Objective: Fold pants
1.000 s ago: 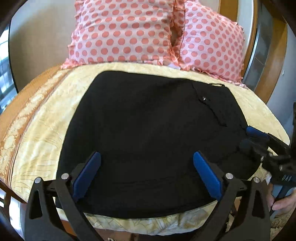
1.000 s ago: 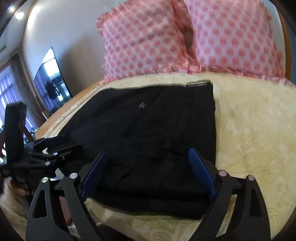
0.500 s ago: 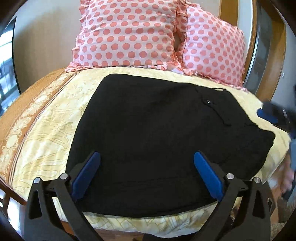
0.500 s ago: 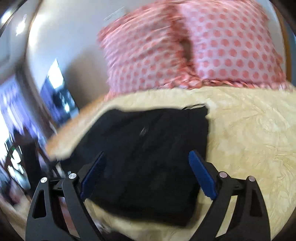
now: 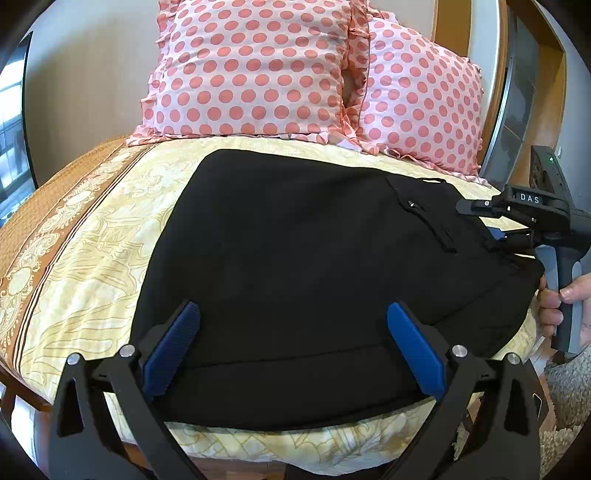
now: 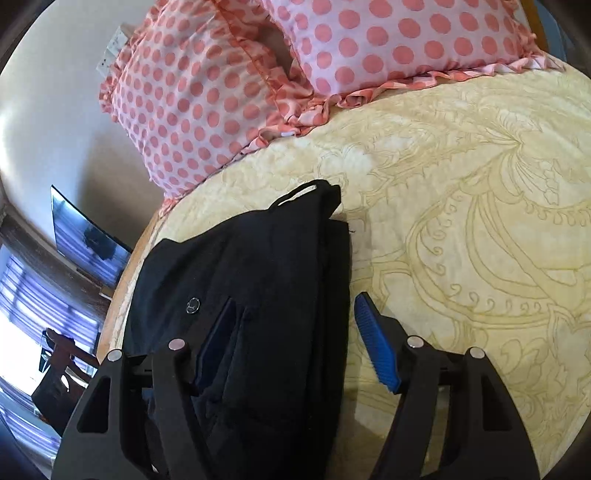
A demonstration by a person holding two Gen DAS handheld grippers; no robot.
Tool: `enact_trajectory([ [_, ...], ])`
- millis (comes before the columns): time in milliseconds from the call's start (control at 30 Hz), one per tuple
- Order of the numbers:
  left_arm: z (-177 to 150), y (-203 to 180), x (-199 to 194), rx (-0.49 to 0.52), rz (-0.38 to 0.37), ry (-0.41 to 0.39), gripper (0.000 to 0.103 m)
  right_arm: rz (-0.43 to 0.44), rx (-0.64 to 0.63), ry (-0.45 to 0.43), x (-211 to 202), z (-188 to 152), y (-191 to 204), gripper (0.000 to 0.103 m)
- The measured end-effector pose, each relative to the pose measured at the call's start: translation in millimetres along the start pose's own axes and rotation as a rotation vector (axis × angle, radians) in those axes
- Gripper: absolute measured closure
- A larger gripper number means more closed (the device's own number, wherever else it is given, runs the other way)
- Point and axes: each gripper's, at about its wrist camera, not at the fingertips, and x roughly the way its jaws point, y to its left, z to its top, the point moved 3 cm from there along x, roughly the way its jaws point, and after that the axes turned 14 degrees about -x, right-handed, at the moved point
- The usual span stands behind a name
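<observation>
Black pants (image 5: pixel 314 266) lie folded flat on a yellow patterned bed sheet (image 5: pixel 92 258). My left gripper (image 5: pixel 291 347) hovers open over their near edge, blue pads wide apart, with nothing pinched. In the left wrist view my right gripper (image 5: pixel 480 221) sits at the pants' right edge, a person's hand (image 5: pixel 565 302) on its handle. In the right wrist view the right gripper (image 6: pixel 295 343) is rolled and straddles the side edge of the pants (image 6: pixel 266 266): one finger over the cloth, the other over bare sheet (image 6: pixel 461 221). Its jaws are closing with that edge between them, pads not pressing.
Two pink polka-dot pillows (image 5: pixel 251 74) lean against the wall at the head of the bed. A wooden frame (image 5: pixel 443 26) rises behind them. A shaggy rug (image 5: pixel 569 387) lies on the floor at the right. A dark screen (image 6: pixel 85 236) hangs on the left wall.
The right gripper has swung from the pants' near corner to their side edge, rolled, and its jaws have narrowed. The left gripper has stayed in place, open.
</observation>
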Motion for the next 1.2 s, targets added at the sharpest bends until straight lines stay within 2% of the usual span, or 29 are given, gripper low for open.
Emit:
enact_trajectory([
  [133, 0.1, 0.4, -0.2, 0.000, -0.002, -0.001, 0.002, -0.017, -0.058, 0.003, 0.0, -2.1, 8.0, 0.038],
  [200, -0.1, 0.3, -0.2, 0.000, -0.001, -0.001, 0.002, -0.019, -0.047, -0.005, 0.3, -1.1, 5.1, 0.045],
  [267, -0.3, 0.1, -0.4, 0.000, -0.002, -0.001, 0.002, -0.017, -0.066, -0.010, 0.2, -0.8, 6.7, 0.059],
  [367, -0.5, -0.6, 0.0, 0.000, 0.001, -0.003, 0.002, -0.015, -0.129, -0.042, -5.1, 1.8, 19.4, 0.074],
  [500, -0.5, 0.5, 0.0, 0.001, 0.000, -0.001, 0.002, -0.029, -0.297, -0.089, -13.7, 3.1, 52.1, 0.077],
  [567, -0.6, 0.5, 0.1, 0.000, -0.001, -0.001, 0.002, -0.069, -0.298, -0.070, -11.1, 3.4, 51.7, 0.077],
  [633, -0.7, 0.5, 0.3, -0.002, -0.003, -0.002, 0.002, -0.069, -0.226, -0.042, -7.4, 4.5, 35.7, 0.076],
  [700, 0.2, -0.1, -0.7, 0.002, -0.007, 0.002, 0.002, -0.056, -0.158, -0.017, -4.2, 3.9, 21.8, 0.068],
  [733, 1.6, -0.6, -2.3, 0.002, -0.014, 0.008, 0.002, -0.063, -0.144, -0.008, -3.2, 3.4, 18.4, 0.059],
  [767, 5.4, -0.1, -6.1, -0.006, -0.037, 0.023, 0.002, -0.068, -0.134, 0.002, -1.8, 3.2, 15.9, 0.053],
  [833, 14.4, 2.6, -15.5, -0.026, -0.082, 0.029, 0.002, -0.070, -0.114, 0.016, 1.0, 2.7, 11.1, 0.047],
  [867, 23.7, 6.6, -24.7, -0.037, -0.093, 0.005, 0.002, -0.065, -0.104, 0.019, 2.6, 2.8, 9.3, 0.046],
  [933, 40.1, 15.8, -36.6, -0.051, -0.073, -0.046, 0.002, -0.049, -0.100, 0.013, 4.9, 3.3, 8.0, 0.045],
  [1000, 62.4, 32.8, -40.2, -0.091, -0.035, -0.069, 0.002, -0.036, -0.124, 0.006, 6.2, 4.1, 10.9, 0.061],
  [1067, 80.1, 48.4, -31.9, -0.144, -0.025, -0.031, 0.002, -0.021, -0.153, -0.006, 3.8, 6.2, 16.4, 0.077],
  [1133, 98.7, 64.6, -10.3, -0.207, -0.045, 0.063, 0.003, -0.014, -0.214, -0.034, -3.0, 7.3, 27.8, 0.080],
  [1200, 106.8, 71.2, 9.2, -0.227, -0.068, 0.140, 0.004, -0.022, -0.230, -0.039, -4.6, 8.2, 31.5, 0.080],
])
